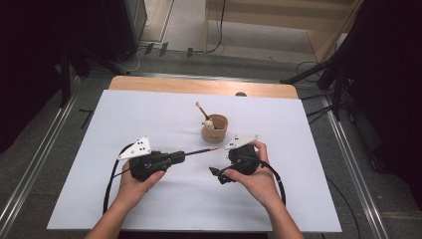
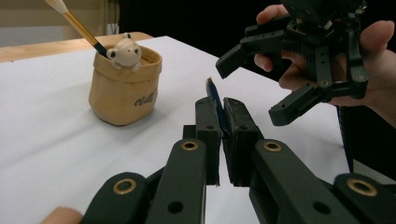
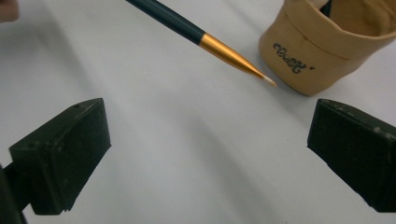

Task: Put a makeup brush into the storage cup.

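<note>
**One brush in the pot, a second on its way**

The left claw (image 2: 223,122) is clenched on a slim dark-handled paintbrush with a gold ferrule (image 1: 199,151), holding it level above the white desk (image 1: 149,109), tip toward the tan paper-style pot (image 1: 215,128). One brush (image 1: 202,110) and a small white bear figure (image 2: 125,51) already sit inside. The right claw (image 3: 205,154) hangs released, jaws wide, nothing between them. Dropping the held brush in appears to be what remains.
</note>
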Tool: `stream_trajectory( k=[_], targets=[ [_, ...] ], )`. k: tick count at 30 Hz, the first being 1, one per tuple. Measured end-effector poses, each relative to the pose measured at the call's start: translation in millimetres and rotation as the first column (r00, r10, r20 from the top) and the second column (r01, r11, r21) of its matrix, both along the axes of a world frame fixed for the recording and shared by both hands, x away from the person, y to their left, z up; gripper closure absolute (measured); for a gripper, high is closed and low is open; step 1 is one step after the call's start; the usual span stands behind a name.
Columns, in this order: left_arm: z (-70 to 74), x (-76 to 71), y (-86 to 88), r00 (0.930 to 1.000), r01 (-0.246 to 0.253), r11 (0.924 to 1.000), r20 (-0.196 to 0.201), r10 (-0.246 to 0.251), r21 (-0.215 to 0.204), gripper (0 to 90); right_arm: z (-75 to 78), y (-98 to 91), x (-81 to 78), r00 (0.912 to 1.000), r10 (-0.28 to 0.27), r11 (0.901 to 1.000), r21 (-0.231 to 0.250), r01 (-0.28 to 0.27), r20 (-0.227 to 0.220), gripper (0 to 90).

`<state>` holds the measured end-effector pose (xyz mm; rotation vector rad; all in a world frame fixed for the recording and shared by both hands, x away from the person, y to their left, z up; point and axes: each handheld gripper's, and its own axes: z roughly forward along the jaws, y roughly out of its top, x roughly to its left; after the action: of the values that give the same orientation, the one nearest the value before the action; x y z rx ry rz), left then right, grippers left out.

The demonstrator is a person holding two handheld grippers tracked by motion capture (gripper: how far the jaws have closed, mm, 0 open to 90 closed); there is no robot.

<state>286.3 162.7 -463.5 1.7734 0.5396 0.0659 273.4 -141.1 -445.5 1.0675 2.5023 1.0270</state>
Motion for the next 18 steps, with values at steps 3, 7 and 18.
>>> stream_trajectory(
  k=[3,7,18],
  targets=[
    [1.1,0.1,2.1,0.9998,-0.016,0.9999,0.014,0.016,-0.003,86.8,-3.1,1.3,0.2,0.9996,-0.02,0.9986,0.049,0.021,-0.021,0.0],
    [2.0,-0.5,3.5,0.999,-0.033,0.9995,0.029,0.033,0.0,86.8,-6.2,4.0,0.8,0.9985,-0.039,0.9948,0.093,0.043,-0.039,0.0],
    [2.6,-1.1,4.6,0.9978,-0.055,0.998,0.035,0.056,-0.03,86.8,-7.6,6.7,-1.0,0.9903,-0.116,0.9572,0.258,0.132,-0.076,0.0]
  ],
)
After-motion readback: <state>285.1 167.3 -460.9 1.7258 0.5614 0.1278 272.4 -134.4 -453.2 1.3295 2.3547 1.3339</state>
